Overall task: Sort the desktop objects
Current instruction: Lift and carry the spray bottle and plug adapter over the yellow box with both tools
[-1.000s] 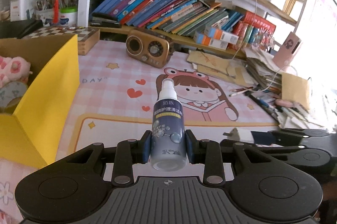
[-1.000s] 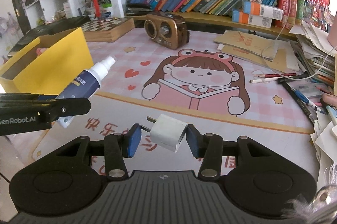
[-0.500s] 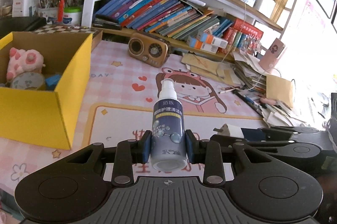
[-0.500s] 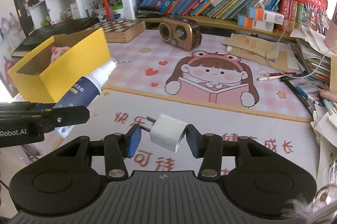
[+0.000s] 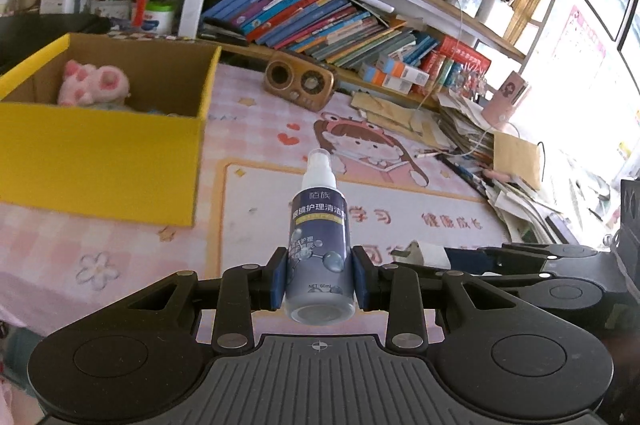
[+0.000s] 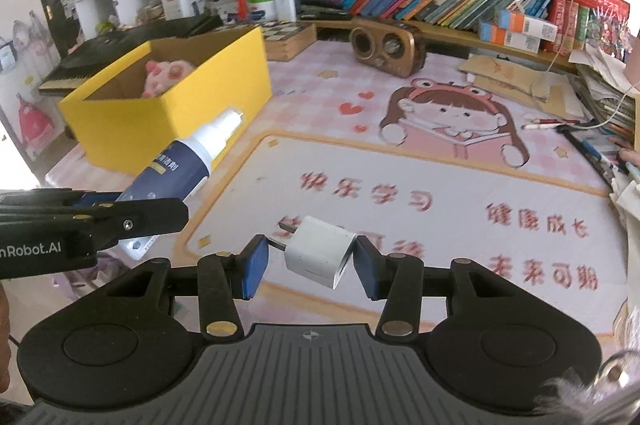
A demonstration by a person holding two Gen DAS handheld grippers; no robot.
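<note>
My left gripper [image 5: 319, 275] is shut on a dark blue spray bottle [image 5: 318, 241] with a white nozzle, held above the pink desk mat. The same spray bottle [image 6: 180, 169] shows at the left of the right wrist view, pointing toward the yellow box [image 6: 224, 93]. My right gripper [image 6: 310, 261] is shut on a white plug adapter [image 6: 320, 251], gripped at an angle with its prongs to the left. That plug adapter [image 5: 424, 253] appears at the right of the left wrist view. The yellow box [image 5: 100, 153] stands open at the left with a pink plush toy [image 5: 94, 85] inside.
A brown retro radio [image 6: 386, 45] and a chessboard box [image 6: 288, 35] stand at the back of the mat. Leaning books [image 5: 320, 25] fill the shelf behind. Stacked papers, pens and cables [image 5: 500, 161] crowd the right side. A black keyboard [image 6: 132, 45] lies behind the box.
Both grippers have drawn back toward the near edge with their loads, so the yellow box's inside and more of the mat's front now show. Neither grip has changed.
</note>
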